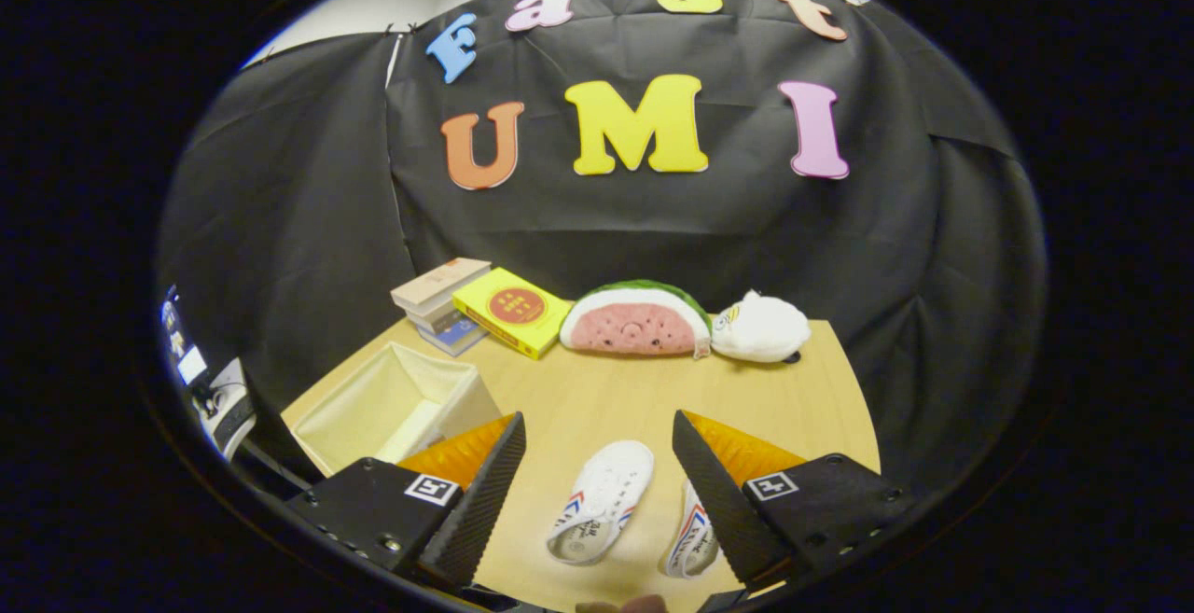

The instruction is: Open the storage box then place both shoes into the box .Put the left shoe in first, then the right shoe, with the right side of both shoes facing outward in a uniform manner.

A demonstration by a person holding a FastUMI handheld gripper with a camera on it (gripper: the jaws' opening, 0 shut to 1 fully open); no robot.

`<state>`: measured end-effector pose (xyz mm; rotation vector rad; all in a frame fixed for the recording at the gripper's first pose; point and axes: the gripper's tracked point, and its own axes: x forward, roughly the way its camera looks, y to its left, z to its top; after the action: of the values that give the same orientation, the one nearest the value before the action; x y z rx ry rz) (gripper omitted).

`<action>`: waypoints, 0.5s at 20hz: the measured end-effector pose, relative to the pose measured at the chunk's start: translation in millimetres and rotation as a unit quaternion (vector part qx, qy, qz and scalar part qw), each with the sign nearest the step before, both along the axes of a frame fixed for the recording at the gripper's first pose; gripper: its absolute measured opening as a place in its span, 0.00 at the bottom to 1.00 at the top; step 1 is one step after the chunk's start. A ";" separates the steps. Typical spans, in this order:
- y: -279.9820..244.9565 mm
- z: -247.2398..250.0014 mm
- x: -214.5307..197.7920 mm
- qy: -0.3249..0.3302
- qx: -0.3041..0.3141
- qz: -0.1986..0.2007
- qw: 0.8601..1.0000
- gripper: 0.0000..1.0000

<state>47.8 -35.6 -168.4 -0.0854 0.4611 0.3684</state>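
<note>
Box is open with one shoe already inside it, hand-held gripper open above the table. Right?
Not quite. The gripper view shows the open storage box holding no shoe: both white shoes lie on the table, one between the fingers, the other beside one finger. The hand-held gripper is open.

Mount: fisheye camera riding on the claw (597, 464), fingers spread apart, gripping nothing.
Direction: forward and slightly down across the pale wooden desk (821, 408) toward the booth's black cloth wall (653, 230).
Nearness: raised above the desk's near edge, close over two white canvas shoes (602, 501).
</note>
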 end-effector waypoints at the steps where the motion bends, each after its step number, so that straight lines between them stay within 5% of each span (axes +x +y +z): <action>1: -4.1 -14.1 -0.3 0.012 -0.003 0.002 1.000 0.96; 10: -9.9 -159.4 14.2 0.175 0.023 -0.038 0.984 0.96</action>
<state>62.0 -45.6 -327.9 0.0429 0.8008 0.3201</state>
